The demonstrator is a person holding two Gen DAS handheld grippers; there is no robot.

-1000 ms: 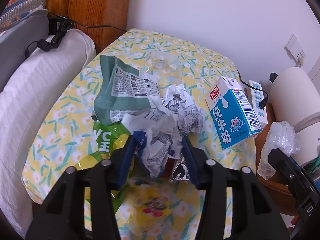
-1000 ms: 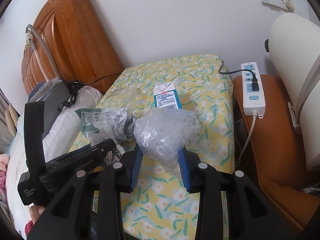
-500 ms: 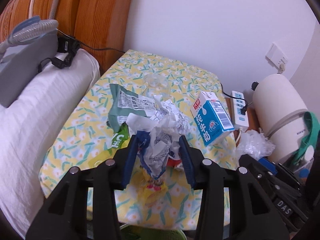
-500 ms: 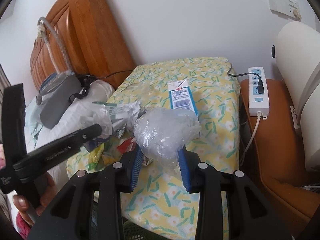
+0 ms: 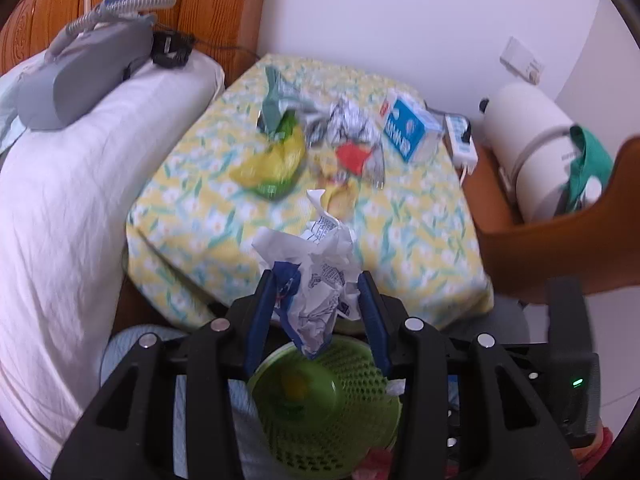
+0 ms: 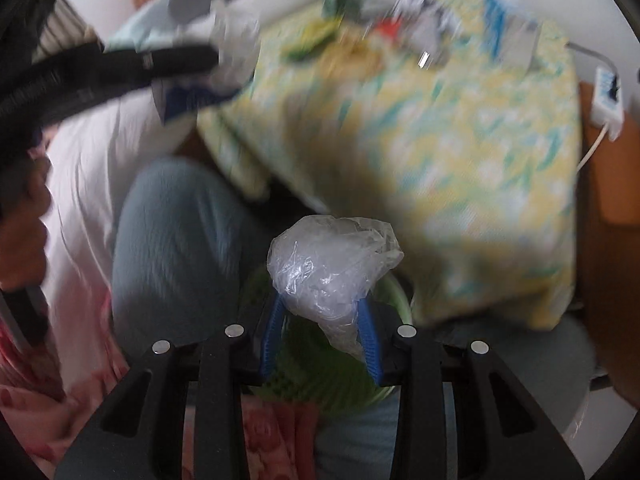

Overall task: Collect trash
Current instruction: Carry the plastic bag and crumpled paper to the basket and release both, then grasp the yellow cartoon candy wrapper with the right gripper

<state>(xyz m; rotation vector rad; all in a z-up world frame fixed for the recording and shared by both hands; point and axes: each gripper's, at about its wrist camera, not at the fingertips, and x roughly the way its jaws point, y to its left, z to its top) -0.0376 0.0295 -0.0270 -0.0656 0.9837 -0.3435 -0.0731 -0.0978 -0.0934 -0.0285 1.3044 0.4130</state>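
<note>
Trash mid-haul, right over the bin

Crumpled printed paper wad [image 5: 320, 292] and a scrunched clear plastic bag [image 6: 332, 268] both hang above the green mesh bin [image 5: 344, 412]; wrappers and a blue milk carton [image 5: 408, 128] still litter the tabletop [image 5: 420, 240].

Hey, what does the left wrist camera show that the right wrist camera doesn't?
Only the left wrist view shows the left tongs shut on the crumpled paper from head on, plus the white cylinder appliance with a green strap.

Only the right wrist view shows the right tongs, its jaws opening, with the clear plastic bag between them, and a blue-trousered knee.

Both show the green mesh basket below, the floral tablecloth and the blue milk carton.
</note>
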